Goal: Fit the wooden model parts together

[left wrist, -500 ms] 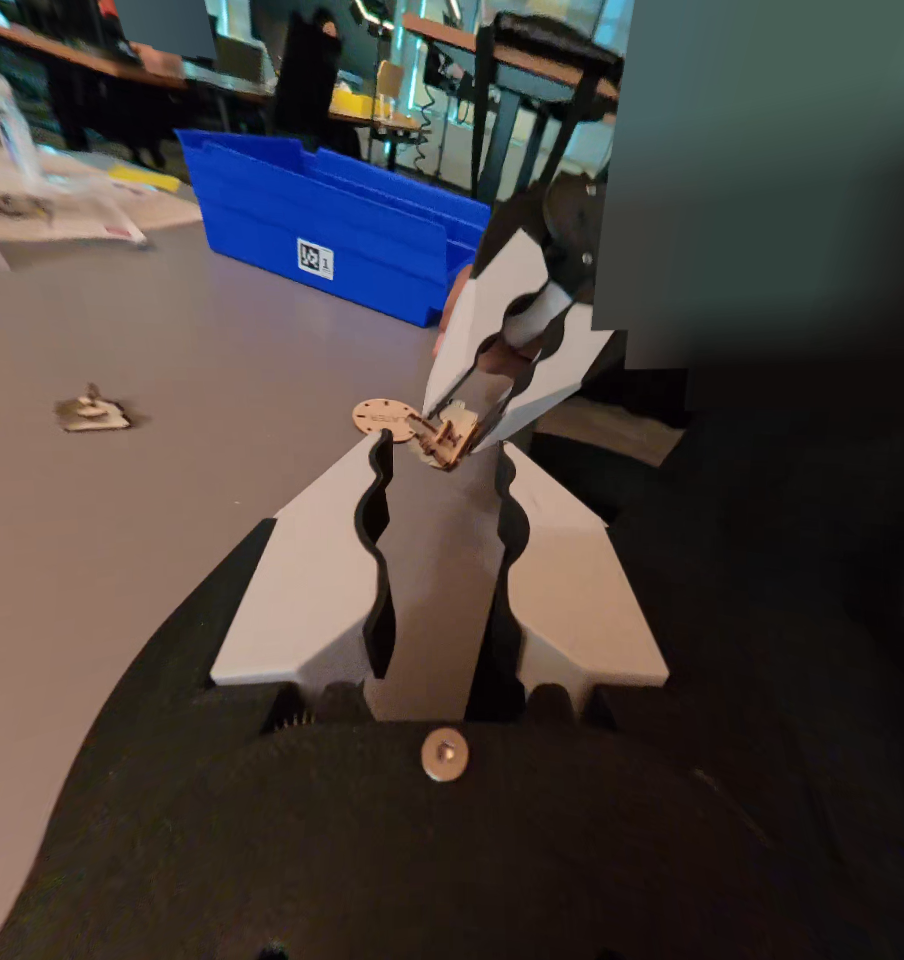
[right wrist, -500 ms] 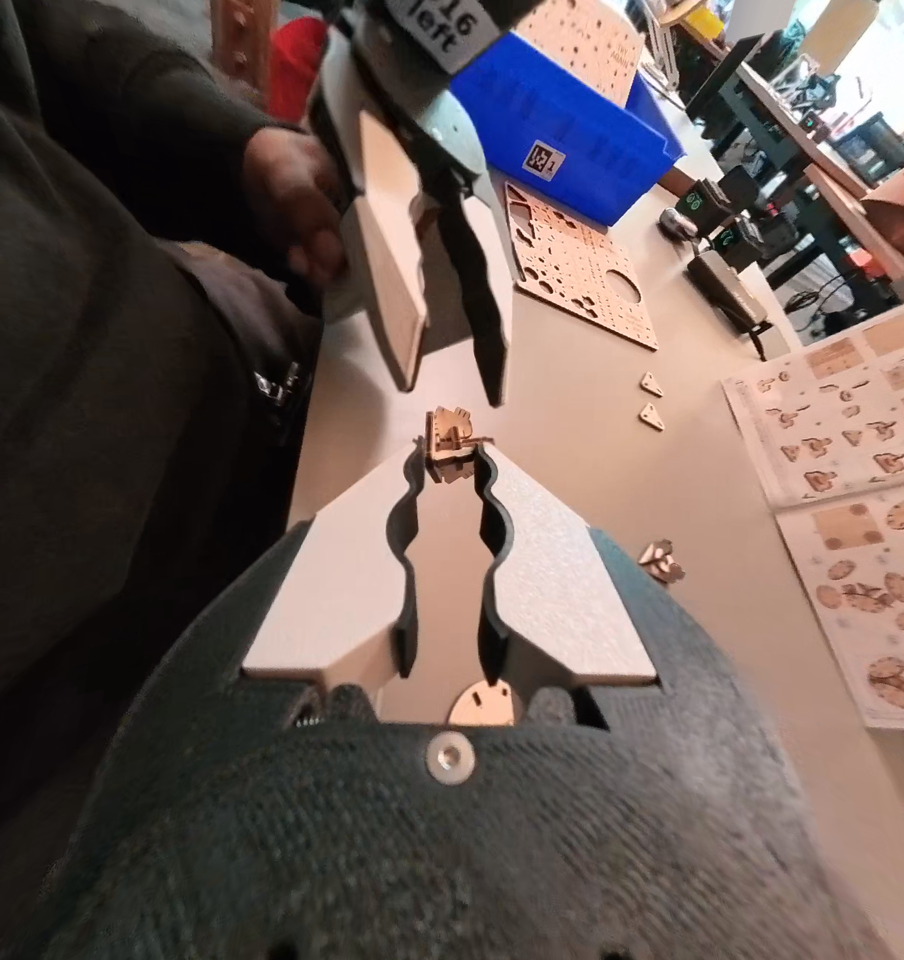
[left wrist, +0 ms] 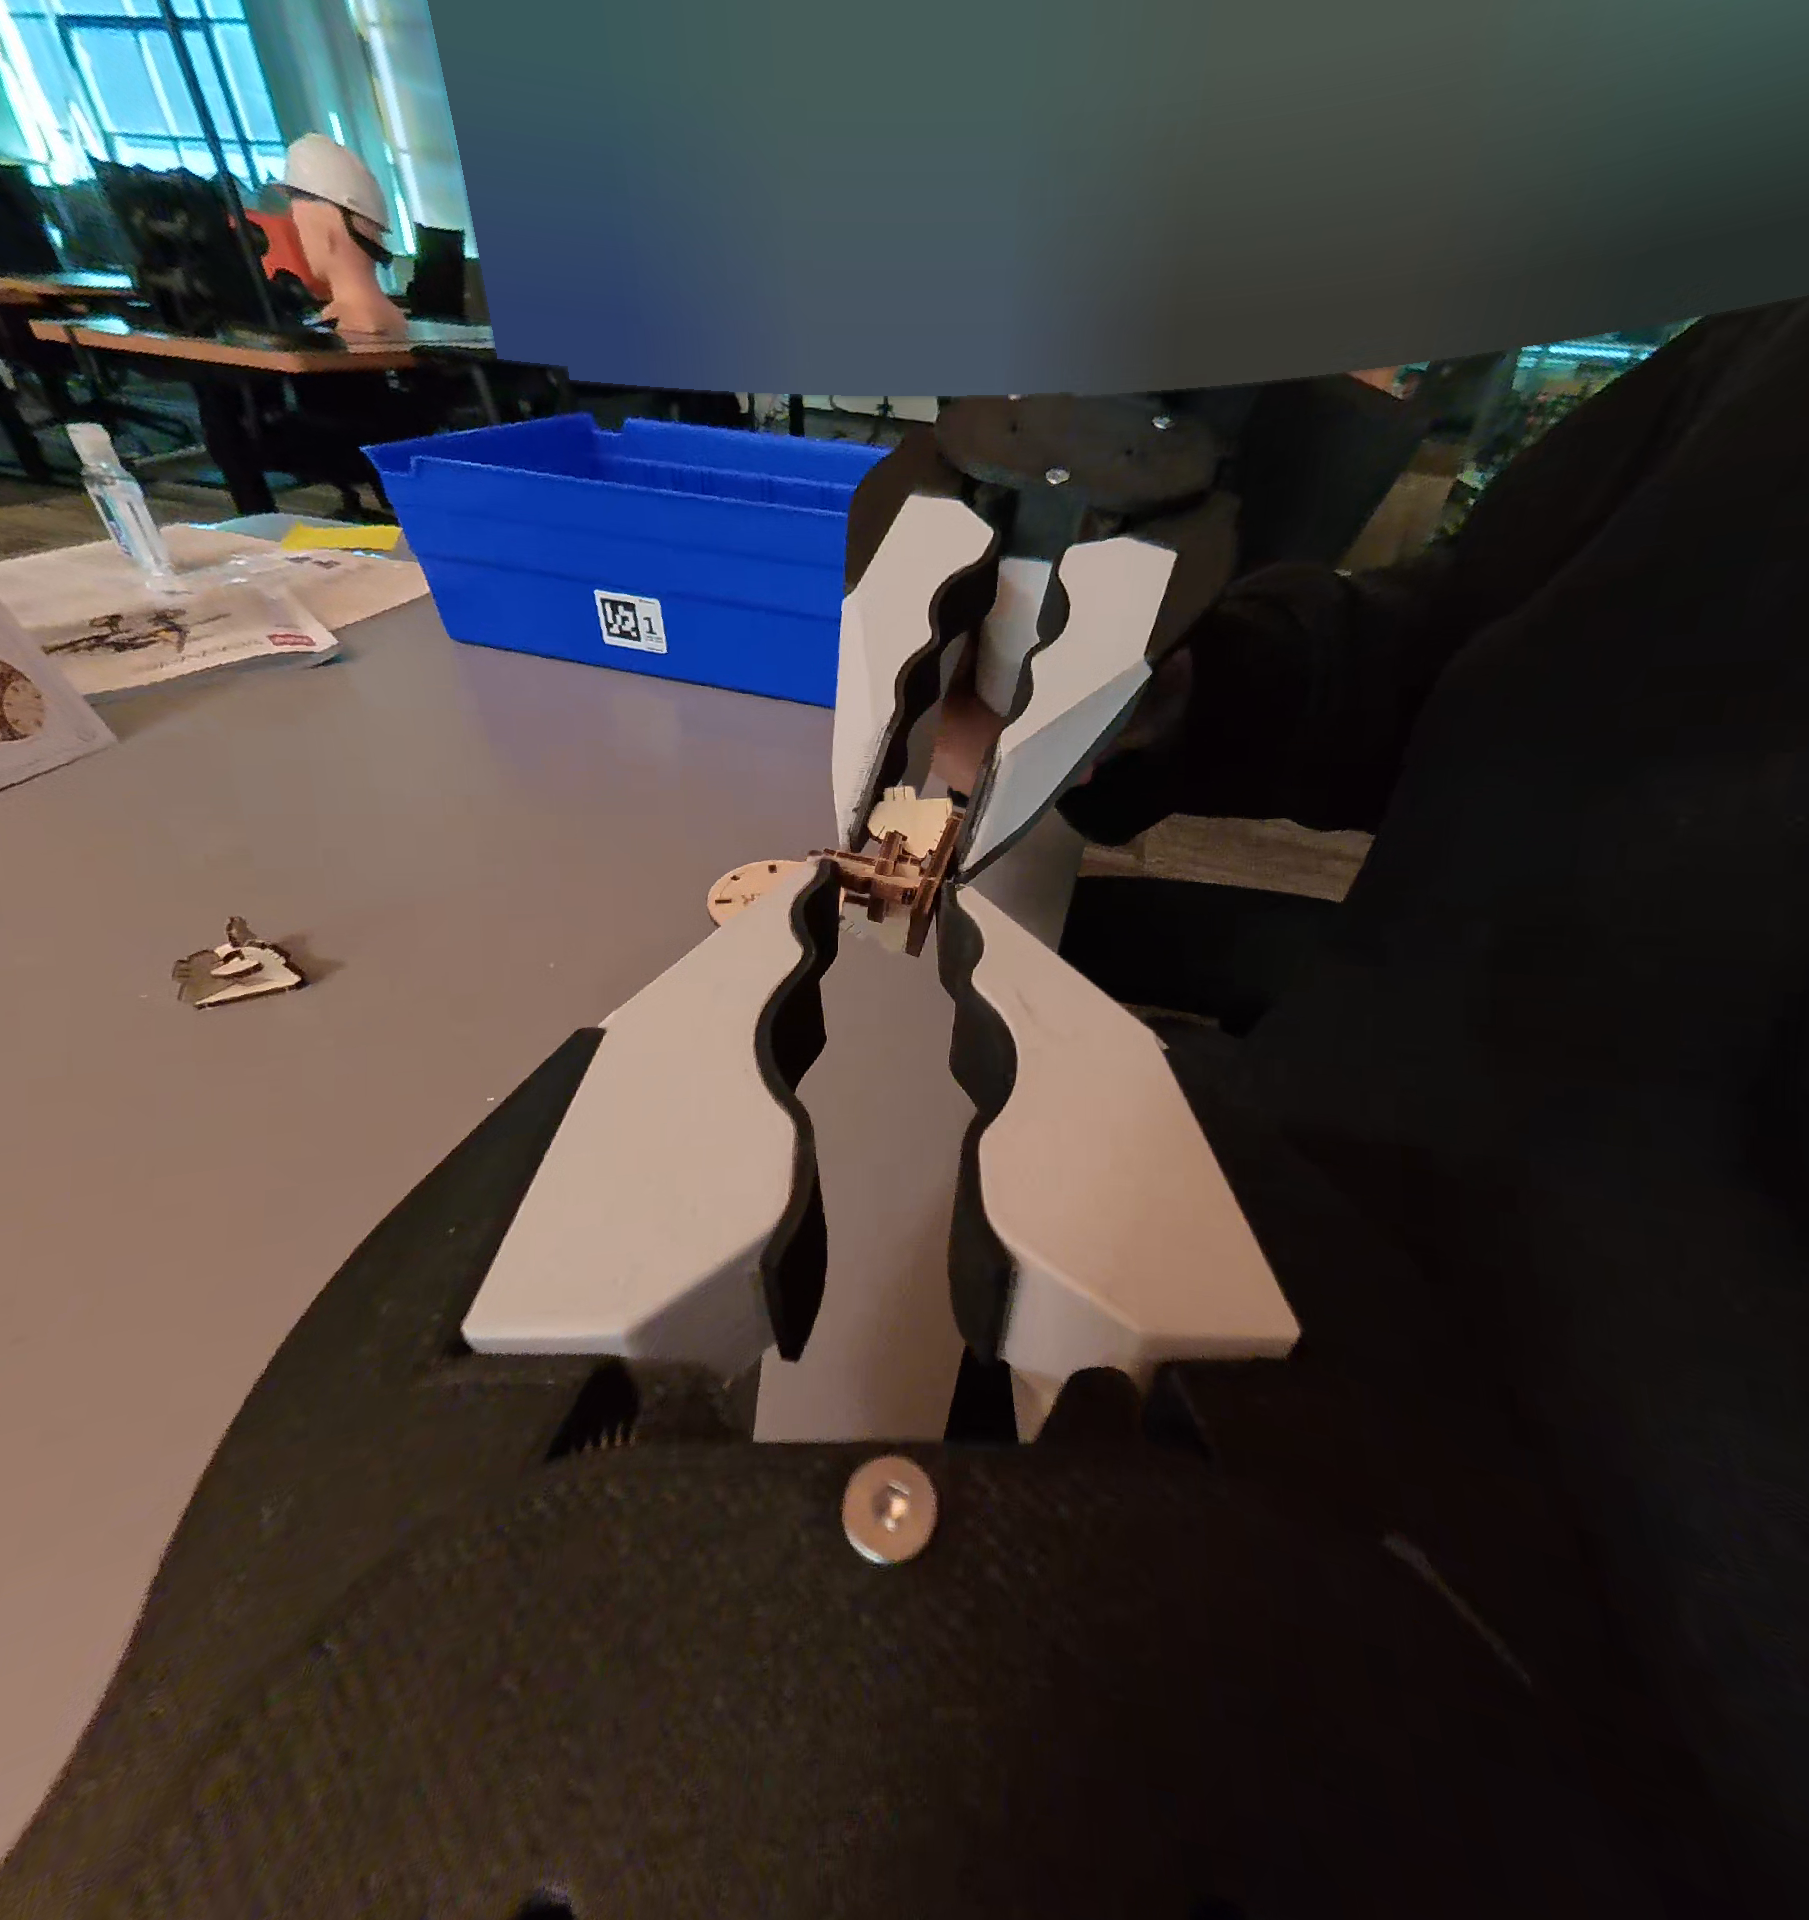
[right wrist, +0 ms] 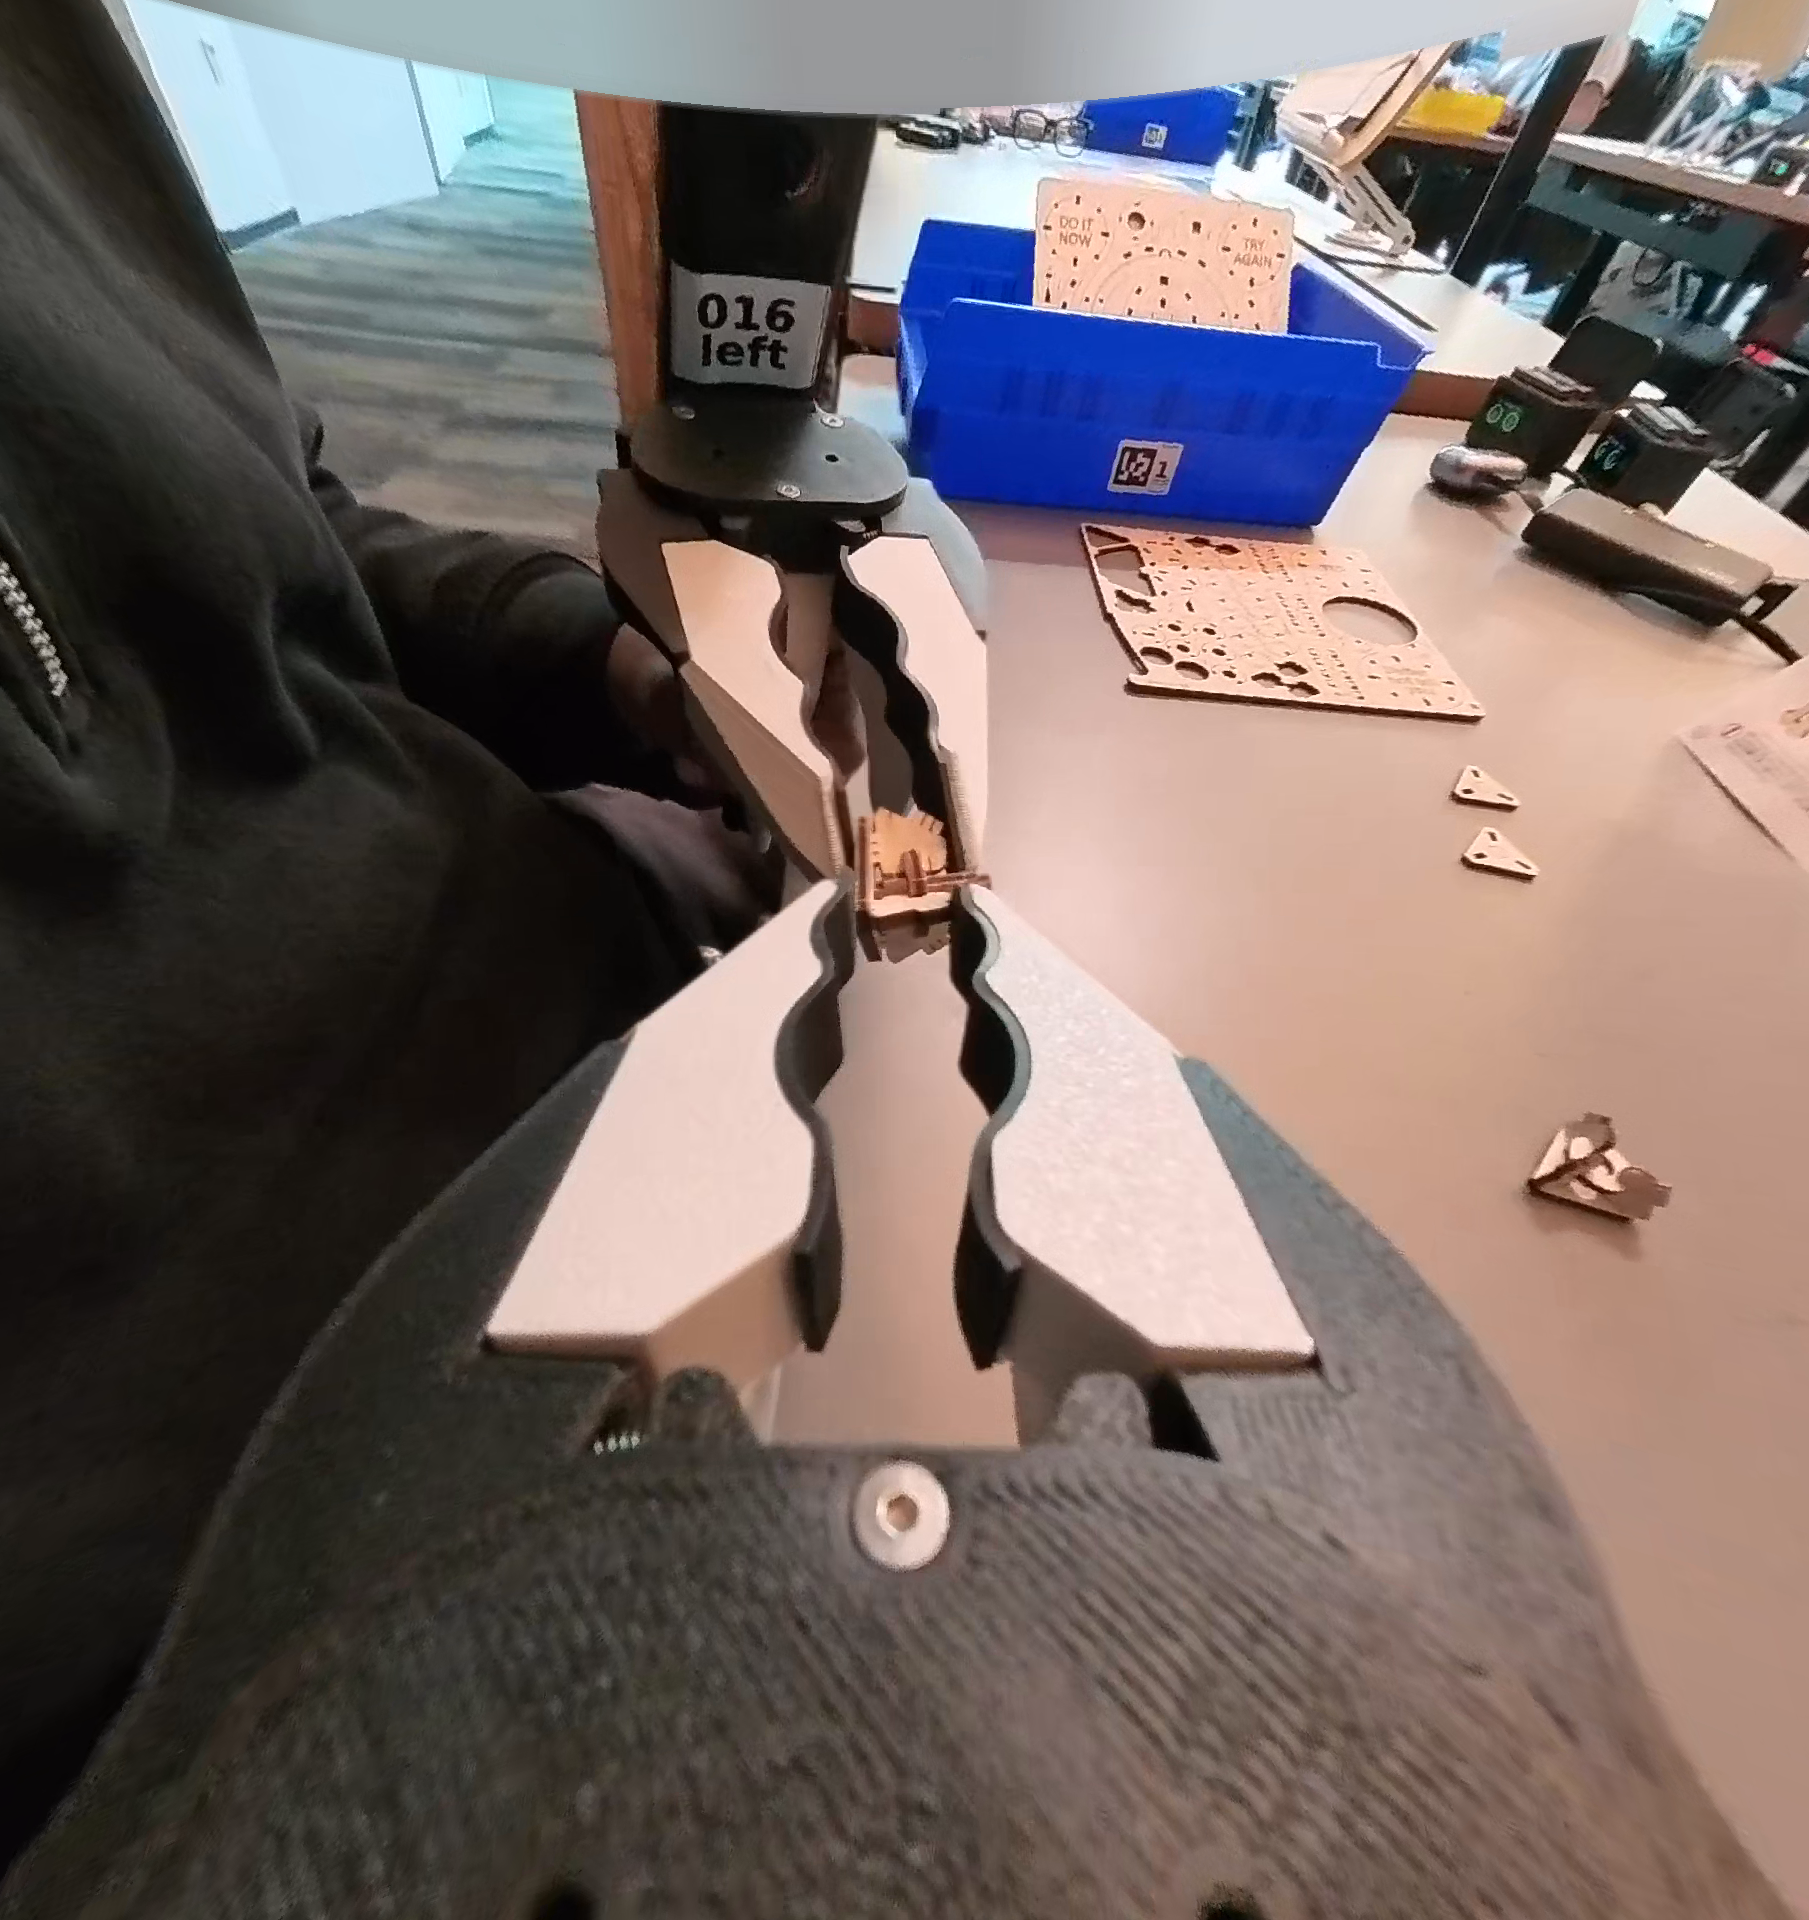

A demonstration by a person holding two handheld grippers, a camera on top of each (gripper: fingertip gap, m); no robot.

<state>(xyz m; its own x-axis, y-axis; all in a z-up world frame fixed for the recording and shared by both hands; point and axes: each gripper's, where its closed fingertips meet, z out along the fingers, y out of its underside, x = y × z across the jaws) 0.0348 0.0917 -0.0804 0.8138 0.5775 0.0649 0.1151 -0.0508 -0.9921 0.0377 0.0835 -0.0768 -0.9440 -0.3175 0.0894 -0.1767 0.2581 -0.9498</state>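
A small wooden assembly (left wrist: 895,883) of slotted laser-cut pieces, with a toothed part, hangs above the grey table (left wrist: 412,831) between both grippers. My left gripper (left wrist: 889,899) is shut on its lower part; both pads press on it. My right gripper (left wrist: 915,831) comes from the far side and is shut on its upper part. The right wrist view shows the same: my right gripper (right wrist: 902,914) grips the assembly (right wrist: 905,883) from below in the picture, and the left gripper (right wrist: 900,831) grips it from above.
A blue bin (left wrist: 609,540) stands behind; it also shows in the right wrist view (right wrist: 1139,416). On the table lie a wooden disc (left wrist: 739,888), a small built piece (left wrist: 240,966), a cut-out wooden sheet (right wrist: 1284,634), two triangular pieces (right wrist: 1485,787) and instruction sheets (left wrist: 152,623). The tips of both grippers are at nearly the same place. The small built piece (left wrist: 240,966) is about 20 cm from both grippers' fingertips. Look for it in the right wrist view (right wrist: 1578,1157) too.
Half a second ago my left gripper was open and a little off the assembly, which the right gripper held alone. Now the left gripper has moved in and shut on it.
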